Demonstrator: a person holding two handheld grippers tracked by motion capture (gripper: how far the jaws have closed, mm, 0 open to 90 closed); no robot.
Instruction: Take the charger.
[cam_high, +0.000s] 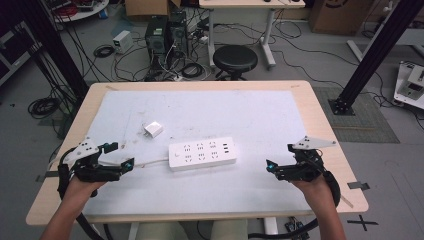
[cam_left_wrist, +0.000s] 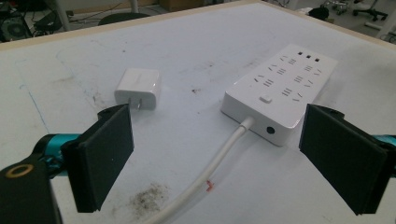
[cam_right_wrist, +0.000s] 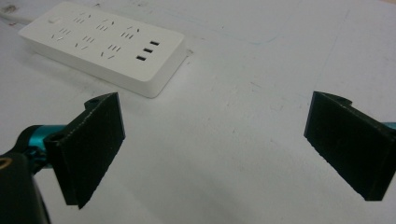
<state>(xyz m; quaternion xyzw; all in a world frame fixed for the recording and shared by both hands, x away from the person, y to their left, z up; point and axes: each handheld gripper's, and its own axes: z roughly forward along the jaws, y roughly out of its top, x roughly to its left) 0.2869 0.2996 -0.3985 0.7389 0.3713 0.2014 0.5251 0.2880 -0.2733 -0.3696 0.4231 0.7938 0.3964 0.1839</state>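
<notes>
A white power strip (cam_high: 202, 154) is seen lying flat near the middle of the worktop (cam_high: 320, 120), which is covered by a scuffed white mat (cam_high: 260, 115). Six sockets in two rows and three small USB ports at the right end are shown on its top face. A white cable (cam_left_wrist: 212, 165) is led out of its left end toward the left tool, with a small red mark on it in the left gripper view. A round switch (cam_left_wrist: 265, 98) is set near that cable end.

A small white plug-in charger (cam_high: 153, 129) is placed just beyond the strip's left end, farther from the person, apart from the strip. Its metal prongs are pointed toward the near side in the left gripper view.

The left tool (cam_high: 118, 155) is held at the near left of the worktop with its jaws spread wide and nothing between them. The right tool (cam_high: 279, 159) is held at the near right, well apart from the strip, also released and holding nothing.

Beyond the worktop, a black round stool (cam_high: 235, 59), computer towers (cam_high: 165, 34) and loose cables on the floor can be made out.
</notes>
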